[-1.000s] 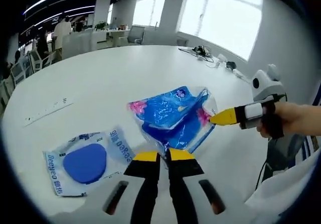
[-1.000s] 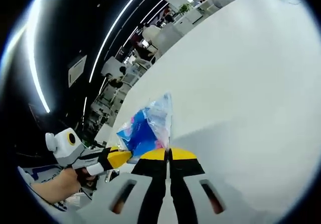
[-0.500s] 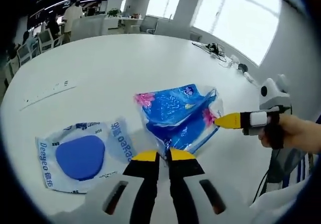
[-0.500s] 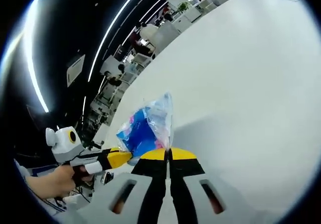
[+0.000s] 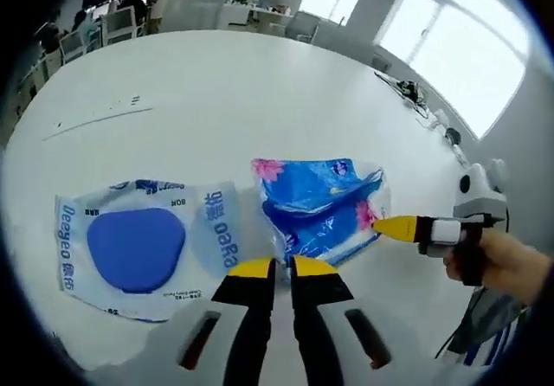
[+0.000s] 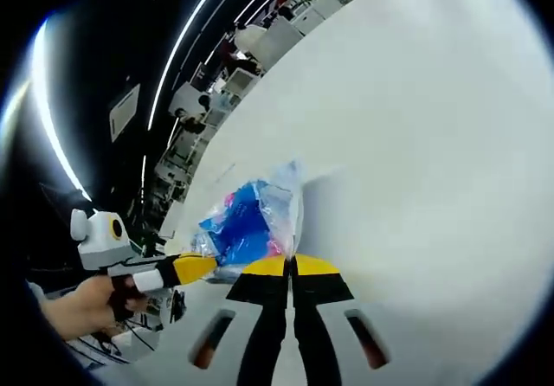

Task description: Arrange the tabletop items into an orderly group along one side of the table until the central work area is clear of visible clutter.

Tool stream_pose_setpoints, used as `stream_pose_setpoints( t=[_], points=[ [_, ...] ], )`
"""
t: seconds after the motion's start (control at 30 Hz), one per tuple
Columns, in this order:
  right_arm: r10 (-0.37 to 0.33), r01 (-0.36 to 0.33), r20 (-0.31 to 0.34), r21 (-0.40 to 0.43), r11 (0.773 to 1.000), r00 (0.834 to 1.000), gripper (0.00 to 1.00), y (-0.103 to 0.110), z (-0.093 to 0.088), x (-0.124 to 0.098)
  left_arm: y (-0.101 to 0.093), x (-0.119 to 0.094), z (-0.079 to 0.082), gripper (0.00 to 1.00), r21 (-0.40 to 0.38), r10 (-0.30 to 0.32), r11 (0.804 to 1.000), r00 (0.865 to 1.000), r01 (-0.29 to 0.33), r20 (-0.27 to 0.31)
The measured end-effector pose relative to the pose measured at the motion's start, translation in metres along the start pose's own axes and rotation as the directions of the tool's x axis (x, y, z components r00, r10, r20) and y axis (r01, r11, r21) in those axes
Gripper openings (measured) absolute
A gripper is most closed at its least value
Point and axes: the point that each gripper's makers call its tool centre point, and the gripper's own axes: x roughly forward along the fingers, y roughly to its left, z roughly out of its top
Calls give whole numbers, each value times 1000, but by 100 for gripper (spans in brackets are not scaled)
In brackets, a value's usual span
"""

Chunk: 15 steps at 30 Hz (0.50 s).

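The crinkled blue plastic packet with pink flower print (image 5: 318, 206) sits on the round white table (image 5: 216, 92), held at two edges. In the left gripper view, the left gripper (image 5: 281, 267) has its yellow-tipped jaws pressed together on the packet's near edge, while the right gripper (image 5: 381, 225) comes in from the right, held by a hand (image 5: 506, 265), its yellow tip pinching the packet's right corner. In the right gripper view, the same packet (image 6: 249, 221) bunches up just beyond the right gripper (image 6: 290, 266), whose jaws are closed on its clear plastic edge; the left gripper (image 6: 208, 263) reaches in from the left, gripped by a hand (image 6: 82, 304), its tip at the packet's lower left.

Just beside the packet, on its left in the left gripper view, lies a flat clear pouch holding a rounded blue pad, printed with blue lettering (image 5: 143, 246); their edges look close to touching. Well beyond the packet, cables and small devices (image 5: 424, 109) lie near the table's far edge.
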Motion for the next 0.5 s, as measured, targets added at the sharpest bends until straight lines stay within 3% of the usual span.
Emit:
stream_pose_setpoints(
  t=[0.5],
  points=[
    [8,-8,-33,17,1000,999,0,-10,-9,7,-2,1,-11,8,-4,-13,1000,999,13,-32]
  ],
)
